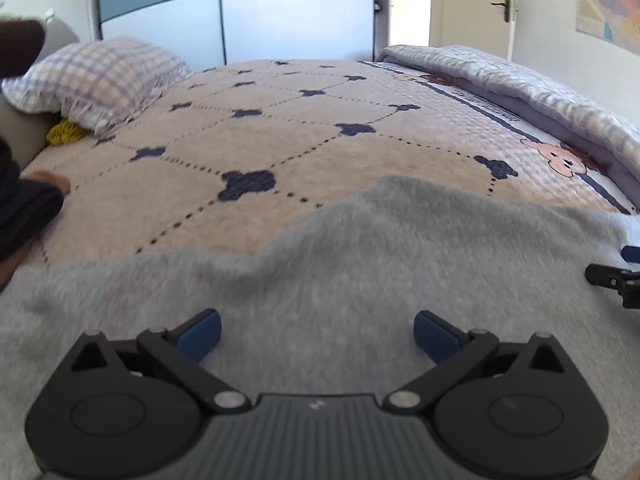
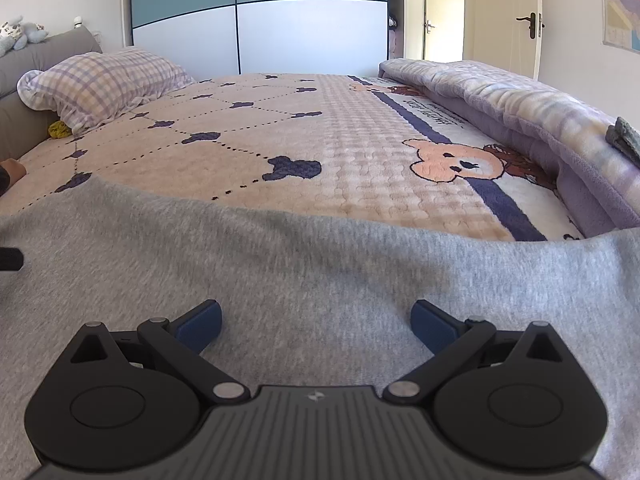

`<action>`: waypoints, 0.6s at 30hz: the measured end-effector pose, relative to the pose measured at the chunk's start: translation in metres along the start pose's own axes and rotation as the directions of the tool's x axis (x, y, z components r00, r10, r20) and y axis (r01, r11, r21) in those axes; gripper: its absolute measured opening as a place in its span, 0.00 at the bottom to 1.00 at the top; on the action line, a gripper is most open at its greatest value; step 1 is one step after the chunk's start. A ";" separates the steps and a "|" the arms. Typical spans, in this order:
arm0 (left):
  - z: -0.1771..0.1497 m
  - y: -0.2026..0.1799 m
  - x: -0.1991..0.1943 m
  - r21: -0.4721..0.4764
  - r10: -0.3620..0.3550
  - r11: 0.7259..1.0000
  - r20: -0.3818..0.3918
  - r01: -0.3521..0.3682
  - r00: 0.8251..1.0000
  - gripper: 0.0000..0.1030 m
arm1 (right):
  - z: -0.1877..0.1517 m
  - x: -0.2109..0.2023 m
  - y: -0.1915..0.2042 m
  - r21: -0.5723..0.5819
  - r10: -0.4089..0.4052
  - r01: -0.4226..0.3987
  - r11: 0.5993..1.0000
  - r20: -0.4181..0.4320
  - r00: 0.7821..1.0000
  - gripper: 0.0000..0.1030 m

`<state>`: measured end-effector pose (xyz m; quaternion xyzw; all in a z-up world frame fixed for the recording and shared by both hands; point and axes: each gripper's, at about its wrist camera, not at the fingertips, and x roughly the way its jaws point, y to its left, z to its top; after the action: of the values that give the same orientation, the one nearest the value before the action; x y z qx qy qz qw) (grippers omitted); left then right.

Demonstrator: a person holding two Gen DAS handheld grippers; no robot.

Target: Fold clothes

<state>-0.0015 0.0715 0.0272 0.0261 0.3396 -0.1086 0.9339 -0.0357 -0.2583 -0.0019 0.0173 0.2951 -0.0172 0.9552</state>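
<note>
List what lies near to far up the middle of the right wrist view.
Right gripper, jaws open → grey garment → pink patterned bedspread → blue-and-white wardrobe.

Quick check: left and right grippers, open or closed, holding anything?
Left gripper: open, holding nothing, over the grey garment.
Right gripper: open, holding nothing, over the same garment.
</note>
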 end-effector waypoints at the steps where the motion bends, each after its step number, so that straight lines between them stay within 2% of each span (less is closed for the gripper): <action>1: -0.004 0.011 -0.003 -0.038 -0.016 0.999 -0.004 0.016 1.000 1.00 | 0.000 0.000 0.000 0.000 0.000 0.000 1.000 0.000 1.000 1.00; 3: -0.009 0.026 -0.007 -0.075 -0.064 0.995 0.017 0.065 0.998 1.00 | 0.000 0.000 0.000 -0.001 0.000 0.000 1.000 0.001 1.000 1.00; 5: -0.012 0.034 -0.011 -0.098 -0.080 0.992 0.024 0.082 0.997 1.00 | 0.000 0.000 0.000 0.000 0.000 0.000 1.000 0.000 1.000 1.00; 7: -0.017 0.034 -0.015 -0.106 -0.068 0.992 0.022 0.070 0.997 1.00 | 0.000 -0.003 0.000 -0.001 -0.002 0.002 1.000 -0.002 1.000 1.00; 12: -0.032 0.020 -0.025 0.021 0.011 1.000 0.011 -0.011 1.000 1.00 | -0.009 -0.027 -0.012 -0.005 -0.010 0.009 1.000 -0.040 0.999 1.00; 14: -0.033 0.018 -0.027 0.038 0.032 0.999 0.011 -0.033 0.999 1.00 | -0.025 -0.049 -0.027 -0.031 -0.042 0.041 0.999 -0.038 0.998 1.00; 16: -0.032 0.016 -0.029 0.037 0.051 0.998 0.002 -0.051 0.999 1.00 | -0.042 -0.073 -0.050 -0.040 -0.110 0.108 0.993 -0.052 0.993 1.00; 18: -0.029 0.013 -0.031 0.036 0.067 0.997 -0.012 -0.067 0.998 1.00 | -0.054 -0.102 -0.077 0.035 -0.123 0.126 0.991 -0.072 0.990 1.00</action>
<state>-0.0394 0.0934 0.0246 0.0549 0.3425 -0.0831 0.9342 -0.1537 -0.3304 0.0089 0.0184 0.3282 -0.0821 0.9408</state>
